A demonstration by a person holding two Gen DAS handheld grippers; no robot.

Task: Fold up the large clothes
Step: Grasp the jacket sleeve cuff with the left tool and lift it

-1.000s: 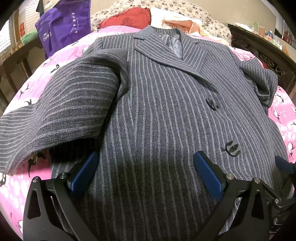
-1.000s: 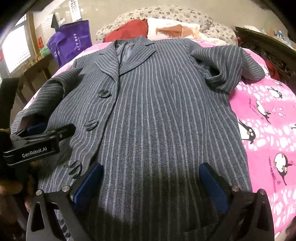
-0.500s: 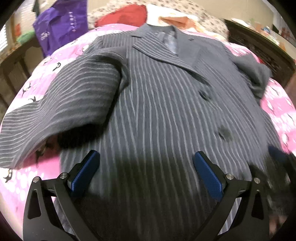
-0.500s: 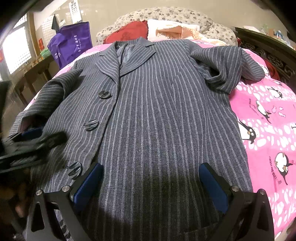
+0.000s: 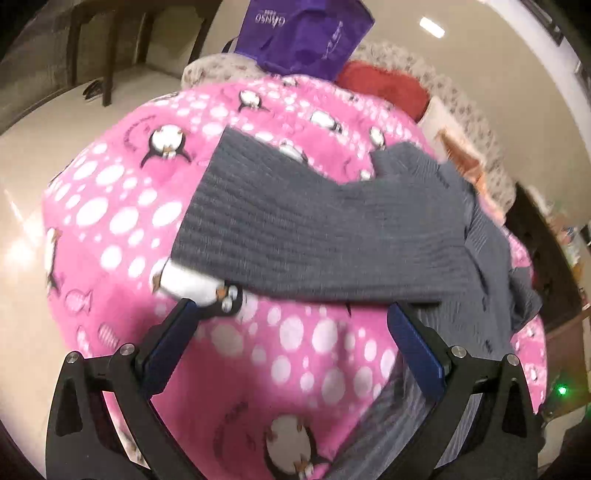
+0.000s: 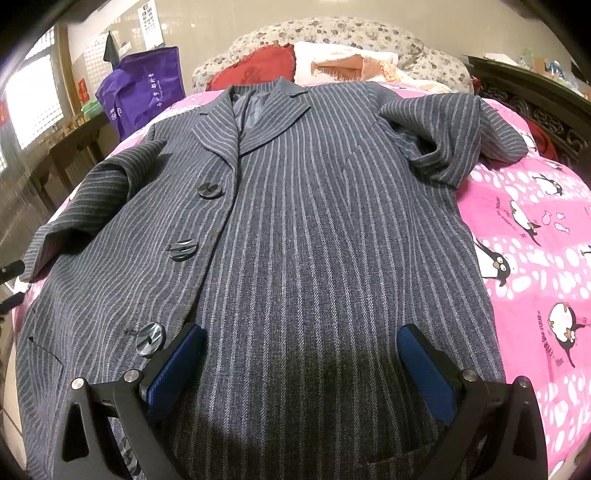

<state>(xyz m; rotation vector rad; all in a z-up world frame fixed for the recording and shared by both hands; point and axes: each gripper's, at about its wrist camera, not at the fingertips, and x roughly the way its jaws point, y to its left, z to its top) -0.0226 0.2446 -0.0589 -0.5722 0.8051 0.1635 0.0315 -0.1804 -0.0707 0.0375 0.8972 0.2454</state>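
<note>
A grey pinstriped coat (image 6: pixel 314 240) lies face up on a pink penguin blanket (image 6: pixel 535 236), collar far, three dark buttons down its front. Its left sleeve (image 5: pixel 314 229) stretches out sideways; its right sleeve (image 6: pixel 454 136) is bunched near the shoulder. My left gripper (image 5: pixel 291 339) is open and empty, over the blanket (image 5: pixel 122 221) just short of the left sleeve's lower edge. My right gripper (image 6: pixel 301 365) is open and empty above the coat's lower front.
A purple bag (image 6: pixel 144 96) stands at the bed's far left, also in the left wrist view (image 5: pixel 303 33). Red (image 6: pixel 255 66) and floral pillows lie at the headboard. A dark wooden bed frame (image 6: pixel 535 107) runs along the right. Beige floor (image 5: pixel 22 206) lies beyond the left edge.
My left gripper has swung left off the coat's front and now faces the outstretched left sleeve and bed edge. My right gripper has barely moved. Both stay open.
</note>
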